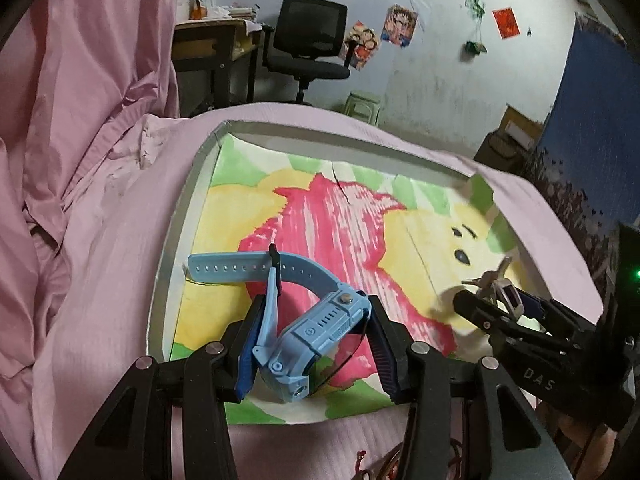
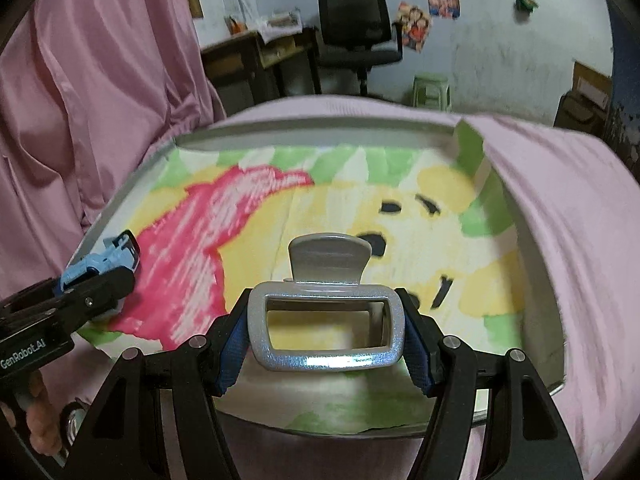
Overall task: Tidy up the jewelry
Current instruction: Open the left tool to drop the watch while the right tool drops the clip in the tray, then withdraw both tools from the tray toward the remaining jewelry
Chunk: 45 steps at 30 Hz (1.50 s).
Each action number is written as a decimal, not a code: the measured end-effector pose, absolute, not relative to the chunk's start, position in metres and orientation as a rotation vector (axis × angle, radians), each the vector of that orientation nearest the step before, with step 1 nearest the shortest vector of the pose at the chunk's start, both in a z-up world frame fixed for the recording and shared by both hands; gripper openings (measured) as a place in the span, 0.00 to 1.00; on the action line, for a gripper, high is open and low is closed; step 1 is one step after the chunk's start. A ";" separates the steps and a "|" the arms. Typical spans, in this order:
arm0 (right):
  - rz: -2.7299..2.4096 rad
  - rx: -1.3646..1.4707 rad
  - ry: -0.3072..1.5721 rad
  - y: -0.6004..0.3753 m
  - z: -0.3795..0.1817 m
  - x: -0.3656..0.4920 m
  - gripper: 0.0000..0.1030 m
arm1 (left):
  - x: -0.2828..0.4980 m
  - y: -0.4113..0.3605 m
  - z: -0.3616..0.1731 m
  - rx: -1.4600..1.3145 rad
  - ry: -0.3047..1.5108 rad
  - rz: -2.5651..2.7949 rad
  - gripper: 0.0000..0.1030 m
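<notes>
left gripper (image 1: pixel 312 344): black angular linkage arms along the bottom of the frame, round silver screws at the joints
left fingers (image 1: pixel 249 354): black, lined with ribbed blue pads
left body, at the left edge of the right wrist view: black housing, white lettering "GenRobot.AI"
right gripper (image 2: pixel 326 332): same black linkage, silver screws
right fingers (image 2: pixel 420 356): blue pads
right body, lower right of the left wrist view: white "DAS" marking, small green light
</notes>
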State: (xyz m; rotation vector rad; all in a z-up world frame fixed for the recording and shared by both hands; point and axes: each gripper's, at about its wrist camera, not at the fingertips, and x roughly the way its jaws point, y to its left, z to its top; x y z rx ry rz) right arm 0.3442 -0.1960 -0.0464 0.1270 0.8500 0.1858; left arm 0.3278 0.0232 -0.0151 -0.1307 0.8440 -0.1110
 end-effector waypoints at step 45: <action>0.200 0.065 0.306 -0.249 0.020 0.105 0.99 | 0.107 0.013 0.017 -0.058 0.305 -0.088 1.00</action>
